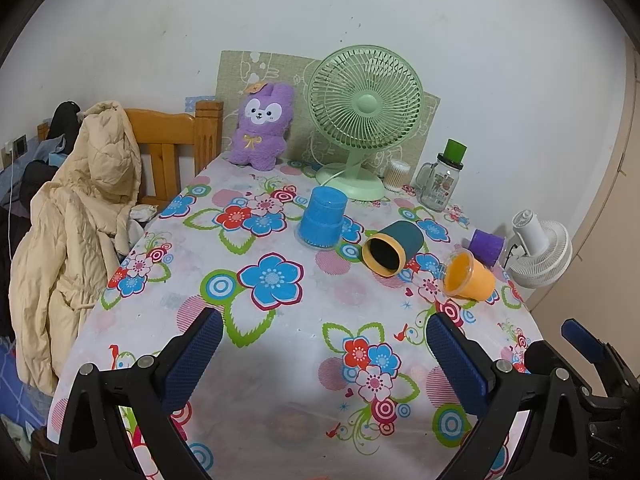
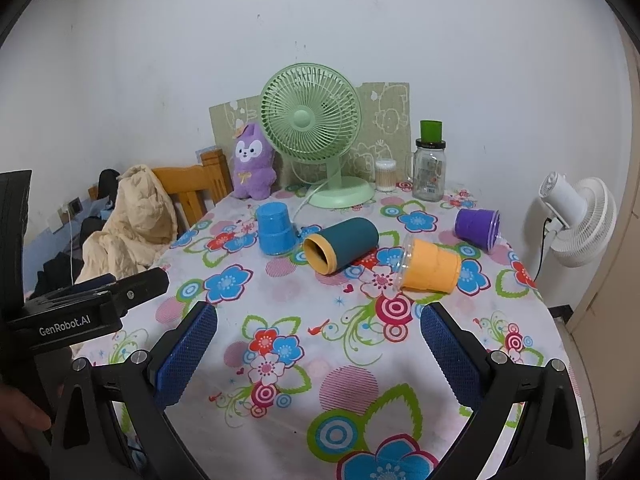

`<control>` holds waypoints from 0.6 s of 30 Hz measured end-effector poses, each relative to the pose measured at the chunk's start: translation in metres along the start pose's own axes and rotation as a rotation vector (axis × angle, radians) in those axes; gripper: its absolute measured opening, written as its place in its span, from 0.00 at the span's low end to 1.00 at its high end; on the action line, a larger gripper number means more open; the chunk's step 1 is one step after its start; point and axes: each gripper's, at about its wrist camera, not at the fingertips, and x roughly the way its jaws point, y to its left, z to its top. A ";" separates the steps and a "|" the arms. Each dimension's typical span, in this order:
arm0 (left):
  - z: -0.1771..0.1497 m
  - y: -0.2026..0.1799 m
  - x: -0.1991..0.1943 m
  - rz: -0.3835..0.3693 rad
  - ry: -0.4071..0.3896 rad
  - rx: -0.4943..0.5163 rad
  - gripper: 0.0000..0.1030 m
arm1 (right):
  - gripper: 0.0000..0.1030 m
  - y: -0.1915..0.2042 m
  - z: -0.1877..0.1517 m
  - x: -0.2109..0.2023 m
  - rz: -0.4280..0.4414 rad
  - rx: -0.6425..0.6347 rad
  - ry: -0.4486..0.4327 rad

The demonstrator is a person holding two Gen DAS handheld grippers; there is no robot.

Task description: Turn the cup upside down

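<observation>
While both tools hang over the near edge, the table (image 2: 520, 380) under its flowered cloth carries everything. At the far side stand a green fan (image 2: 311, 120), a purple plush (image 2: 253, 168) to its left and a glass jar (image 2: 430, 172) to its right. Four cups sit mid-table. The blue cup (image 2: 275, 230), far left, already stands mouth down. The teal cup (image 2: 340, 249) lies on its side, its long axis running far-right to near-left with the mouth toward the left gripper (image 1: 324, 338). The orange cup (image 2: 428, 266) also lies on its side, mouth leftward, just right of the teal one; the purple cup (image 2: 478, 227) lies farther right. The right gripper (image 2: 319, 328) is spread wide and holds nothing, as is the left. The orange cup lies almost straight ahead of the right gripper, likely the nearer tool for it.
</observation>
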 end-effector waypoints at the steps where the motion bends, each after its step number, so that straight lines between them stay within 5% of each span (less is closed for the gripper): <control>1: 0.000 0.000 -0.001 0.000 0.001 0.001 1.00 | 1.00 0.000 0.000 0.000 0.000 0.000 -0.001; 18: -0.002 0.002 0.002 0.003 0.008 0.002 1.00 | 1.00 -0.004 0.002 0.001 -0.007 0.015 0.014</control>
